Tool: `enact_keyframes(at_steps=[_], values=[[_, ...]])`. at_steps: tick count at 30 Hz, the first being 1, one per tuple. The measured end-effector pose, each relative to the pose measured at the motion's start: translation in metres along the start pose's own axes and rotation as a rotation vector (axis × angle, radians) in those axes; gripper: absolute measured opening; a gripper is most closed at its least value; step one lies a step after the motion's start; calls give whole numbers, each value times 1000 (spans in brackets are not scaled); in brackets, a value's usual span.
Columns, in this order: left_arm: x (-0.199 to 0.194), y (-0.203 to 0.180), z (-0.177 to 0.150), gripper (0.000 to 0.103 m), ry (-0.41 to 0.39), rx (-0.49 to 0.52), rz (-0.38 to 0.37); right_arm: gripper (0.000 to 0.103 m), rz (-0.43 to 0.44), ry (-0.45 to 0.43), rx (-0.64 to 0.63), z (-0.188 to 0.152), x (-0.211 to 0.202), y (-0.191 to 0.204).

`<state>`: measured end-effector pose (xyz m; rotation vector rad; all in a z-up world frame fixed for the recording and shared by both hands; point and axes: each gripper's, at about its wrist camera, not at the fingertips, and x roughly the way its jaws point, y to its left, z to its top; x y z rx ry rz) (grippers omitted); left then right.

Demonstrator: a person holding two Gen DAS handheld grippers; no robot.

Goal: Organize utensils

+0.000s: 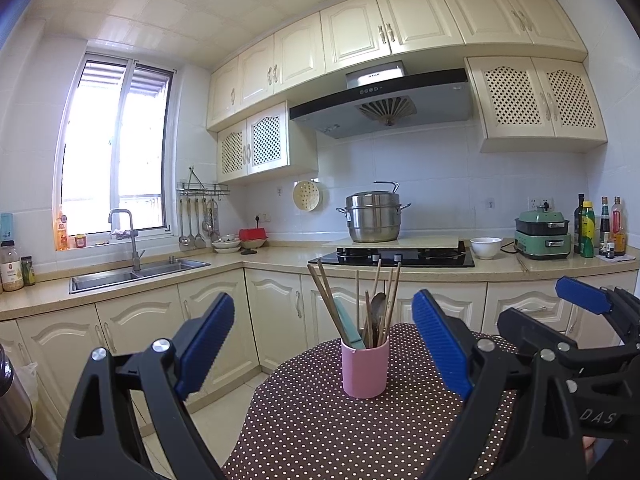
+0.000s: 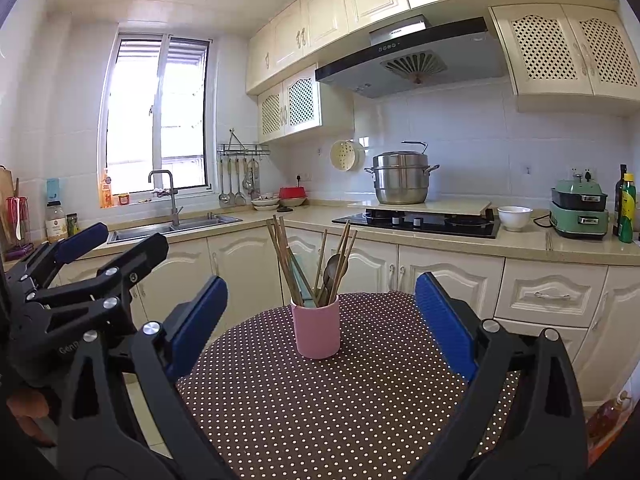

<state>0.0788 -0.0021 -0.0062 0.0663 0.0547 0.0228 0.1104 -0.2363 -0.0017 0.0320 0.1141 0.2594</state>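
Note:
A pink cup (image 1: 365,368) (image 2: 316,330) stands upright on a round table covered with a brown polka-dot cloth (image 1: 320,432) (image 2: 340,408). It holds several wooden chopsticks (image 1: 326,300) (image 2: 282,256), a dark spoon (image 1: 378,306) (image 2: 331,266) and a teal-handled utensil (image 1: 348,328). My left gripper (image 1: 324,340) (image 2: 108,248) is open and empty, short of the cup and level with it. My right gripper (image 2: 320,320) (image 1: 560,312) is also open and empty, beside the left one. The cup sits centred between each gripper's blue pads (image 1: 208,344) (image 2: 444,324) without touching them.
Behind the table runs an L-shaped counter with a sink (image 1: 136,274), a black hob (image 1: 396,258), a steel steamer pot (image 1: 374,216), a white bowl (image 1: 486,247), a green cooker (image 1: 542,238) and bottles (image 1: 588,224). Ladles hang from a wall rack (image 1: 196,220). Tiled floor lies left of the table.

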Motion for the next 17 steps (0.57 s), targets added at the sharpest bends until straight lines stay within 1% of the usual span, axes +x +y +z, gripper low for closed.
enact_keyframes(at_steps=[6, 13, 15, 17], values=[[24, -4, -4, 89, 20, 1, 0, 93, -4, 14, 7, -2, 18, -9], [59, -8, -20, 89, 82, 3, 1, 93, -13, 69, 18, -13, 49, -19], [74, -8, -28, 89, 115, 2, 1, 93, -12, 89, 17, -18, 60, -22], [93, -9, -38, 89, 173, 9, 11, 93, -11, 123, 13, -24, 75, -26]])
